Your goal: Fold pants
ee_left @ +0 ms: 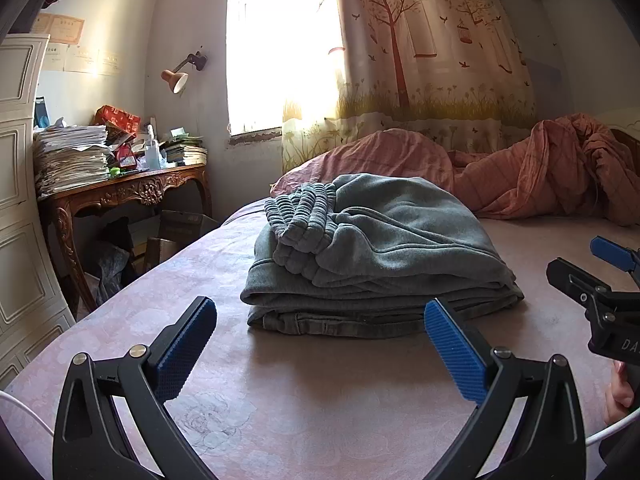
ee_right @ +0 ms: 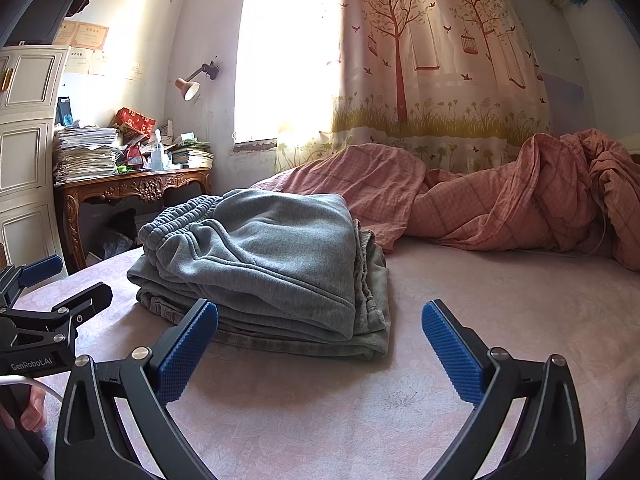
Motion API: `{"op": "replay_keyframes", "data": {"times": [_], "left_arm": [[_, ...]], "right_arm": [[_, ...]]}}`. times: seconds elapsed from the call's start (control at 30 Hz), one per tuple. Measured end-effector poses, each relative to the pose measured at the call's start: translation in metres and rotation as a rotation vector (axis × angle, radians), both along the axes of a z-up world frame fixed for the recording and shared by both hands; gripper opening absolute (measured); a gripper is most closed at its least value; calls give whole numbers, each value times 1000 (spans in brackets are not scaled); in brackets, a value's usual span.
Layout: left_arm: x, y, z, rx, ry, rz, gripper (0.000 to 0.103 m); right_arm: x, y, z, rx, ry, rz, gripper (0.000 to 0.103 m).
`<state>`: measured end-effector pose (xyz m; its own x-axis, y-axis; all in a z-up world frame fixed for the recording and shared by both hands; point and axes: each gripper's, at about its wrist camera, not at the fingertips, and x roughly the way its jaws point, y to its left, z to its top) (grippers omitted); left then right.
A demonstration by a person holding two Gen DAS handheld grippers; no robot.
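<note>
Grey sweatpants (ee_left: 372, 256) lie folded in a thick stack on the pink bed sheet (ee_left: 320, 400), ribbed waistband on top at the left. They also show in the right wrist view (ee_right: 272, 264). My left gripper (ee_left: 320, 344) is open and empty, just in front of the stack, not touching it. My right gripper (ee_right: 320, 344) is open and empty, in front of the stack's right end. The right gripper shows at the right edge of the left wrist view (ee_left: 600, 280); the left gripper shows at the left edge of the right wrist view (ee_right: 48, 296).
A rumpled pink quilt (ee_right: 500, 200) lies at the back right of the bed. A carved wooden desk (ee_left: 132, 192) piled with papers stands at the left by a white cabinet (ee_left: 20, 200). A curtained window (ee_right: 400, 60) is behind the bed.
</note>
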<state>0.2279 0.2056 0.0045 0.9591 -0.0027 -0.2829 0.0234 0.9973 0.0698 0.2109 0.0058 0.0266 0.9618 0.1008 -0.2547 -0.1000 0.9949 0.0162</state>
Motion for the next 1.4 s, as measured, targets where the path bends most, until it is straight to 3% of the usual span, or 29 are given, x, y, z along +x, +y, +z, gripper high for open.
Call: {"op": "replay_keyframes", "data": {"times": [1.4], "left_arm": [[3, 1, -3, 4, 19, -10, 103]], "right_arm": [[3, 2, -4, -5, -1, 7, 103]]}}
